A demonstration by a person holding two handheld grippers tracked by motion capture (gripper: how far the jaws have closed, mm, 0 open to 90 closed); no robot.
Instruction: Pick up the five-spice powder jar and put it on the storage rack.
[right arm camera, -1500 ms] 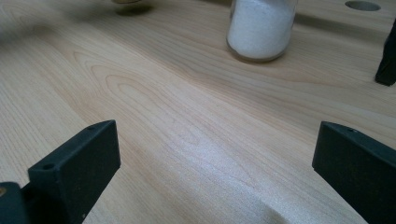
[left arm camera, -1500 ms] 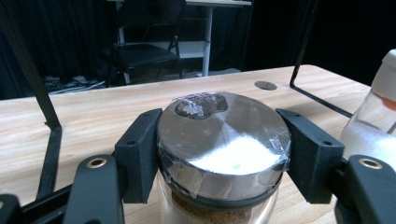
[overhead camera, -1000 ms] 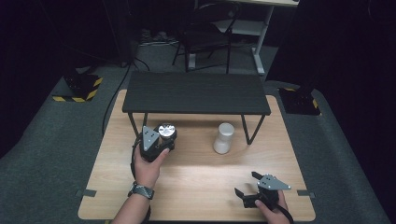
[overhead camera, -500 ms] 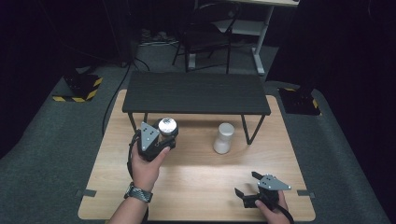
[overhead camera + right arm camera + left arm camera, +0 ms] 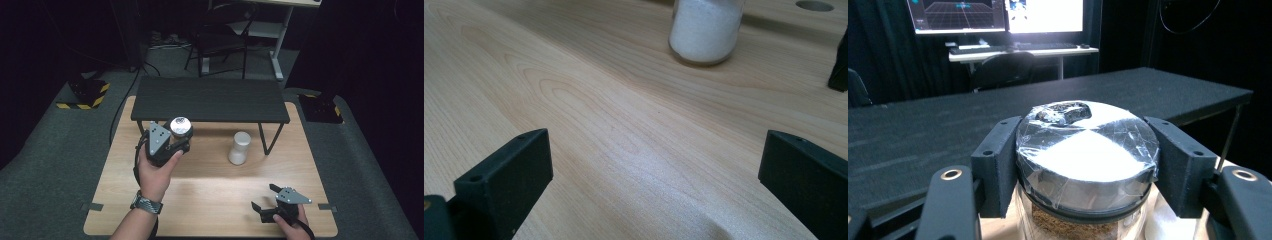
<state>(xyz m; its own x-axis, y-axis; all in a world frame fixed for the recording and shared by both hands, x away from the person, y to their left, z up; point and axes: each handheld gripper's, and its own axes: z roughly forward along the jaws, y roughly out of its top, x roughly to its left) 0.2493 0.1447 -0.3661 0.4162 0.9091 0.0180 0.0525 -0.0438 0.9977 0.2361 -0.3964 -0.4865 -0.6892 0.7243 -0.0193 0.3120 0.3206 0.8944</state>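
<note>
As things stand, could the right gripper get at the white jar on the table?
Probably yes. The right gripper has its jaws wide open with nothing between them, and bare wooden table lies between it and the white jar. The left gripper holds the other jar off to the side.

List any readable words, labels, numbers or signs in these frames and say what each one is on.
No readable text anywhere.
Monitors behind the shelf: a grid graphic and a bright window, too blurred to read.
Jar in the left tool: taped lid, no label seen.
White jar: no label seen.
Yellow-black hazard stripes on the floor: pattern only, no words.
</note>
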